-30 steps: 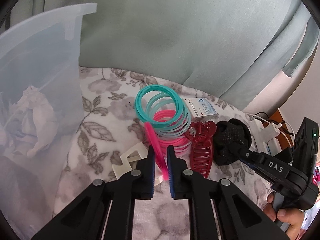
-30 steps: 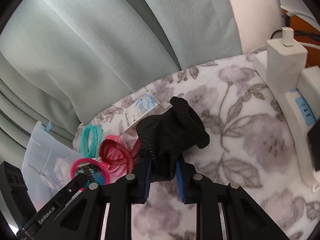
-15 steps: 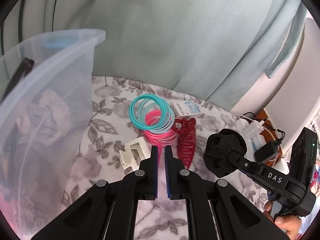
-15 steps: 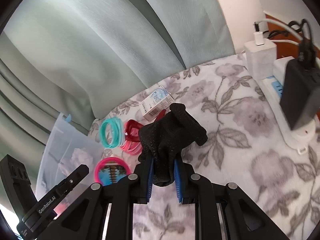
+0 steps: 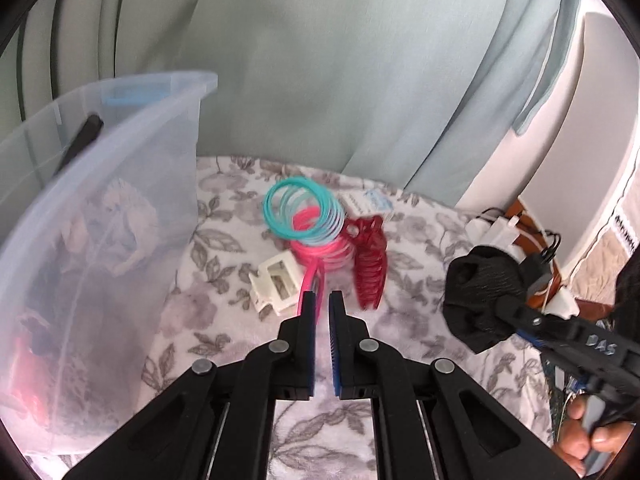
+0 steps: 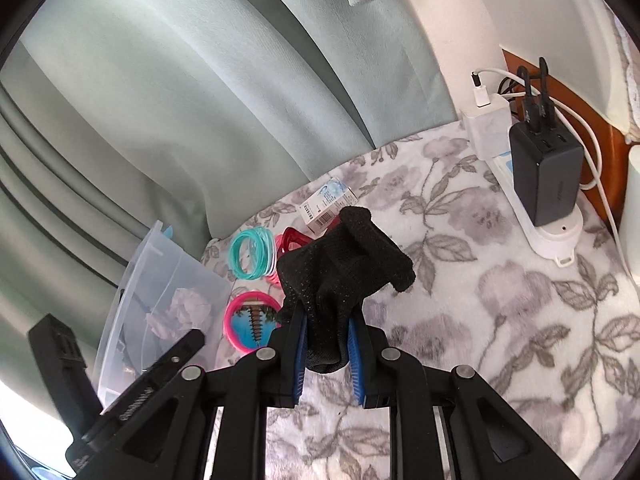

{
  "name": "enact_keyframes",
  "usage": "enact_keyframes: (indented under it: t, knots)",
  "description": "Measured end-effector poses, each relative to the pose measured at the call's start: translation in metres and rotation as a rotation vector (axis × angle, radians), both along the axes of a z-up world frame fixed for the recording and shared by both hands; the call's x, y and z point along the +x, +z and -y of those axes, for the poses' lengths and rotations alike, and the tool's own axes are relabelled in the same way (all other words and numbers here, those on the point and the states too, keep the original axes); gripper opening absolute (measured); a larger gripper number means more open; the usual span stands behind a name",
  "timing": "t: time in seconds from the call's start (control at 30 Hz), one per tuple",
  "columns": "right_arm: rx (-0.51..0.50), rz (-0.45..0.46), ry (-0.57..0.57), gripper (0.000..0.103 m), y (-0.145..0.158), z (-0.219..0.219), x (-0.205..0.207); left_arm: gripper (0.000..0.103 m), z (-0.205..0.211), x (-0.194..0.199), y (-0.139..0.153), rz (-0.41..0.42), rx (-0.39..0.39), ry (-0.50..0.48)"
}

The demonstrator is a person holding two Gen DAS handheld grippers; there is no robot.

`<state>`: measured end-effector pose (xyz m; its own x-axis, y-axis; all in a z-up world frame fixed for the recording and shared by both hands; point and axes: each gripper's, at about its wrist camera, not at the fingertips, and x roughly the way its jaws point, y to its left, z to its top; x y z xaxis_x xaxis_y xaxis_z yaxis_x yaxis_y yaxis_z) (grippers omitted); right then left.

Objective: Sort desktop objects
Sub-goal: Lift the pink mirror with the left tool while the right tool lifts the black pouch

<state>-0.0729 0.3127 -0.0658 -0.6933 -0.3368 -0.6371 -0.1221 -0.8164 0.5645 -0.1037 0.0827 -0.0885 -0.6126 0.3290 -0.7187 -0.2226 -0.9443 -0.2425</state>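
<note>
Presently, left to right:
Clear bin [image 5: 132, 184]: stood at 9 o'clock of the loose pile; its near wall could be clipped by a load swung in low.
Left gripper [image 5: 322, 300]: pinched tight on the thin rim of a pink mirror [image 6: 251, 322], held edge-on; so slim a hold could let it be twisted out.
Hair clips and rings [image 5: 304, 220]: left at 12 o'clock on the floral cloth [image 6: 500, 320].
Right gripper [image 6: 328, 340]: clamped on a black glove [image 6: 344, 264], lifted clear; its drooping cuff could be snagged on the rim.

Black tongs [image 5: 322, 300], blue-lined pads [image 6: 299, 354]
</note>
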Motion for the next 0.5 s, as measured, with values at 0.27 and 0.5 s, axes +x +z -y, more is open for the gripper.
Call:
enact_keyframes:
  t: [0.27,0.5]
  knots:
    - [-0.01,0.019,0.003,0.02,-0.008,-0.004,0.0,0.033,0.002,-0.007,-0.02,0.057,-0.003,0.024]
    - [-0.023,0.047,0.005,0.02,-0.02,-0.004,-0.007,0.045,0.0,-0.017,-0.031,0.079,-0.018,0.026]
